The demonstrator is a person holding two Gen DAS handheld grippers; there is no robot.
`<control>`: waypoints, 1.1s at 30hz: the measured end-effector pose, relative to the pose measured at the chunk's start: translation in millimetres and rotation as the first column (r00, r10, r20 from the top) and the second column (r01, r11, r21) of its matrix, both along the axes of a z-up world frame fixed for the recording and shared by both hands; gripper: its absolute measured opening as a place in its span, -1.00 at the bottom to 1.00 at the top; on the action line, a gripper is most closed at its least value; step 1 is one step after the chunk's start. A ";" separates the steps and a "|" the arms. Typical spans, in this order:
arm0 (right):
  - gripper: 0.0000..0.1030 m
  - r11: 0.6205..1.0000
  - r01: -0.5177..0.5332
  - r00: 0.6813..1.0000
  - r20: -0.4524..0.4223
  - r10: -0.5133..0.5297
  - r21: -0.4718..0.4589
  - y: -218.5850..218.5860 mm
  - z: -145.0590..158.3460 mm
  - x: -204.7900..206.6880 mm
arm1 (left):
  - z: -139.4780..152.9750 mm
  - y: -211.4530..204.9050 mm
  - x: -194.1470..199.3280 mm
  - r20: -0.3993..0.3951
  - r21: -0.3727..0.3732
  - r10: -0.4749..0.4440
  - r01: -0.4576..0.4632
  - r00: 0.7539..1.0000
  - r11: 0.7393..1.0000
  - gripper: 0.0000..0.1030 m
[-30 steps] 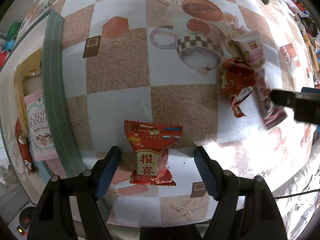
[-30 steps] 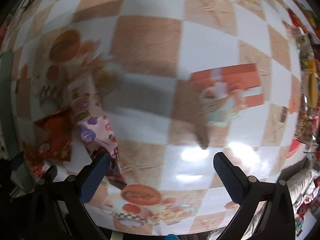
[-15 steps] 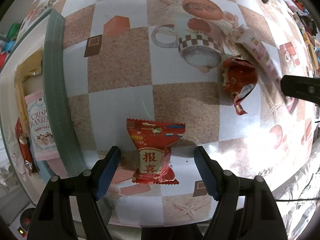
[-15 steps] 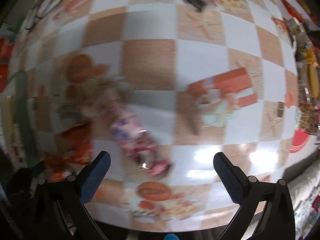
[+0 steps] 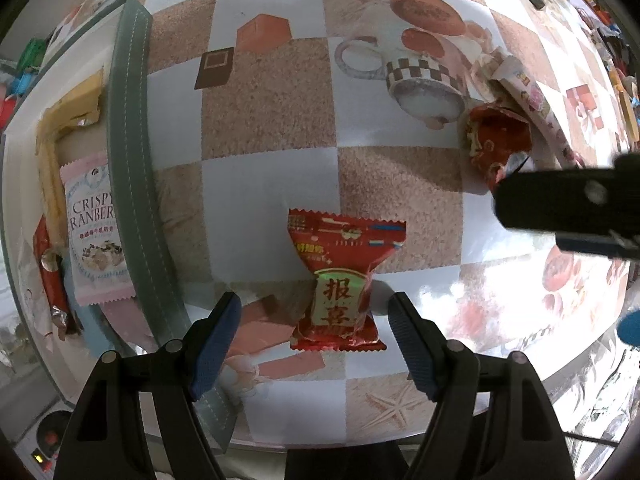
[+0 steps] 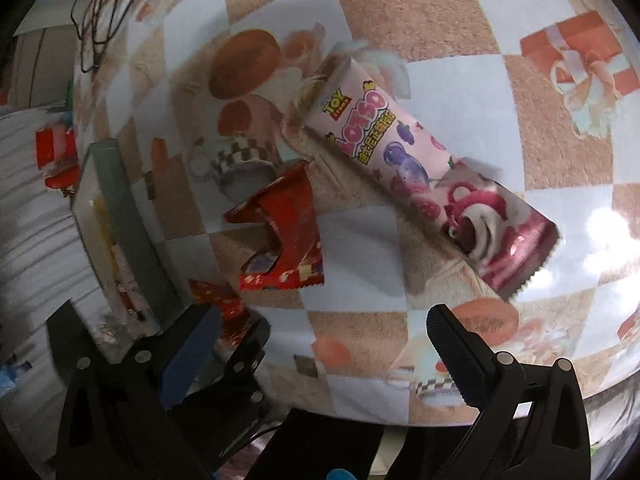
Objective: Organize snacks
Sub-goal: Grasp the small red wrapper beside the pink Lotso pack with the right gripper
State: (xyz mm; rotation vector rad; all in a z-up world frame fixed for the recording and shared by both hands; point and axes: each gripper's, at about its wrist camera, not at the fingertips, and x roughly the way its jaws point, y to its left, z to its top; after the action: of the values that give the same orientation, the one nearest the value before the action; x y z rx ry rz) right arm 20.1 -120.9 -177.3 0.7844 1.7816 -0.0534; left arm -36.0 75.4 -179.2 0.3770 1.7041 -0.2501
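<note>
A red snack packet with gold characters lies on the checkered tablecloth, its near end between the open fingers of my left gripper. A crumpled red packet and a long pink Lotso packet lie further right. My right gripper is open and empty, hovering just short of these two; its body shows in the left wrist view. A grey-rimmed tray at the left holds a pink cranberry packet and other snacks.
The table's front edge runs just below both grippers. Black cables lie at the far left of the table. Assorted items line the far right edge. The left gripper's body sits beside my right gripper.
My right gripper has swung left and now faces the pink packet and the crumpled red packet. It now covers part of the left wrist view. The left gripper has shifted slightly left of its packet.
</note>
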 end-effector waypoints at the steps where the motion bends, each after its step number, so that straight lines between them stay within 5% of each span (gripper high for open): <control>1: 1.00 1.000 -0.013 1.000 0.002 0.013 -0.023 0.6 -1.1 2.9 | -0.1 1.0 -0.1 0.000 0.000 0.000 0.000 1.000 1.000 0.53; 11: 0.93 0.969 -0.147 0.987 0.028 0.155 -0.198 36.4 3.2 33.5 | -3.4 5.2 -8.8 0.004 -0.001 0.008 -0.008 1.000 1.000 0.54; 17: 0.20 0.902 -0.298 0.946 0.027 0.322 -0.314 67.4 14.0 47.7 | -4.4 6.5 -10.9 0.000 0.000 0.013 -0.013 1.000 1.000 0.52; 20: -0.24 0.887 -0.319 0.937 0.027 0.347 -0.334 71.7 17.5 47.5 | 0.1 10.4 -12.9 0.014 -0.004 0.008 -0.008 1.000 1.000 0.26; 22: -0.49 0.901 -0.303 0.942 0.042 0.332 -0.310 65.3 20.6 41.8 | 4.1 12.3 -12.6 0.022 -0.005 -0.005 0.005 1.000 1.000 -0.14; 33: -0.49 0.943 -0.219 0.968 0.062 0.242 -0.251 26.5 35.4 -11.4 | 22.5 16.6 -10.4 0.033 -0.058 -0.015 0.017 0.999 0.998 -0.27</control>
State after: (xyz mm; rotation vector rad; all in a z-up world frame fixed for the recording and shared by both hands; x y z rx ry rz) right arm 8.7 -94.5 -141.9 0.3932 1.7282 -0.0767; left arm -46.4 92.0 -156.7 0.3497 1.6590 -0.3035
